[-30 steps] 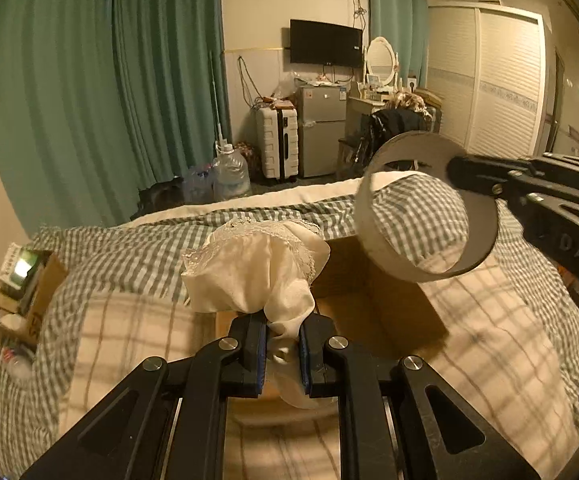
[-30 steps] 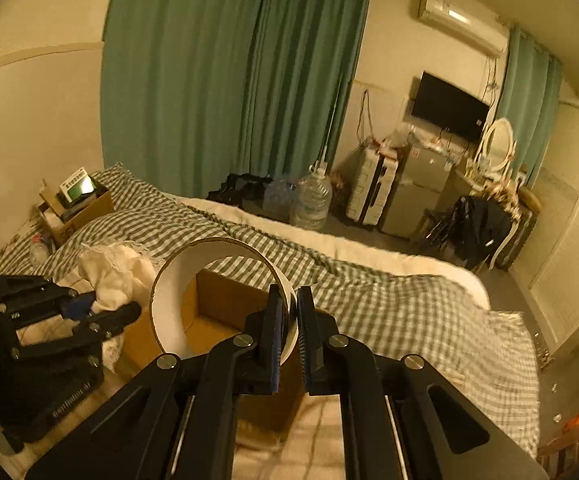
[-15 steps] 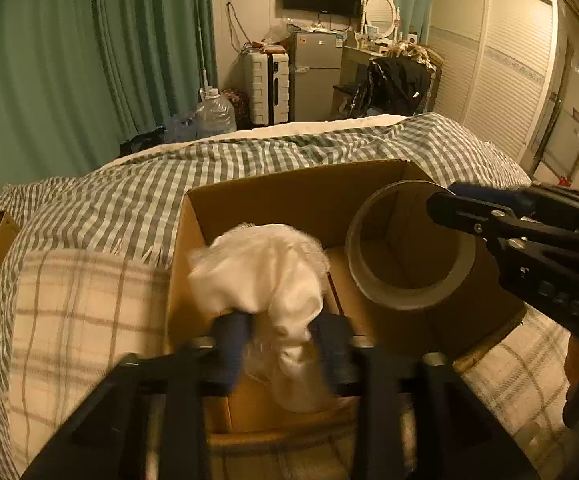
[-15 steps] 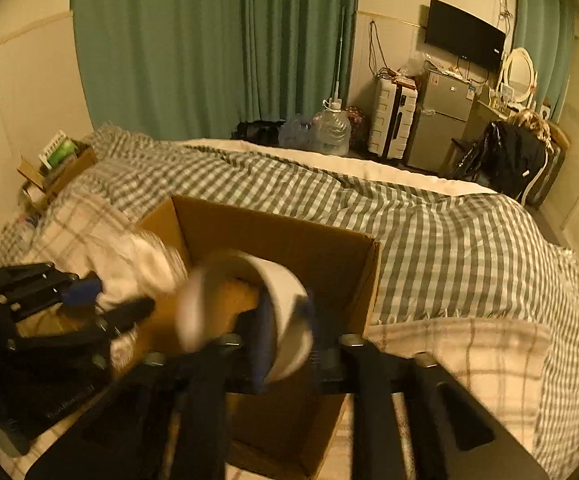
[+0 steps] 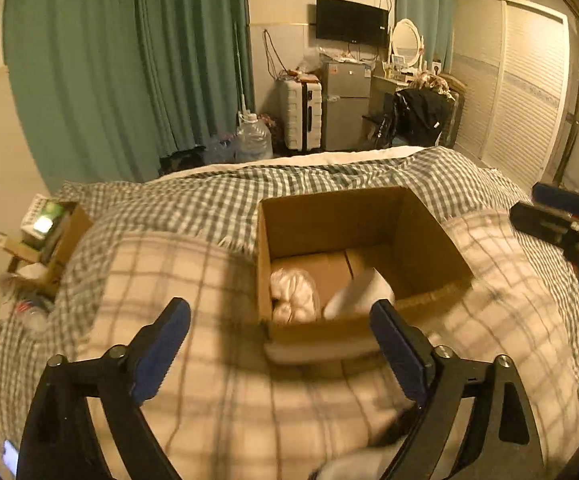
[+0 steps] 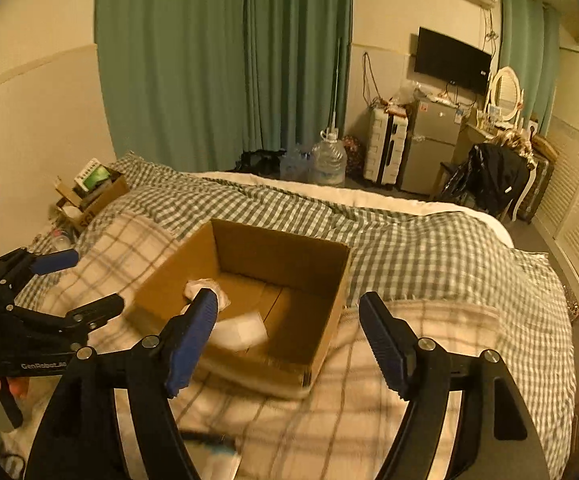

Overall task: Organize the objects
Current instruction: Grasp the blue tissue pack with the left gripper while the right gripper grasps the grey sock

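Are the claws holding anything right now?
No. The left claw and right claw are both wide open and empty. The white cloth and tape roll lie inside the cardboard box.

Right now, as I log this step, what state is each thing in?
left gripper: open, empty
right gripper: open, empty
cardboard box: open-topped, upright on the bed
white cloth: bunched inside the box
white tape roll: inside the box, blurred
plaid blanket: spread under the box
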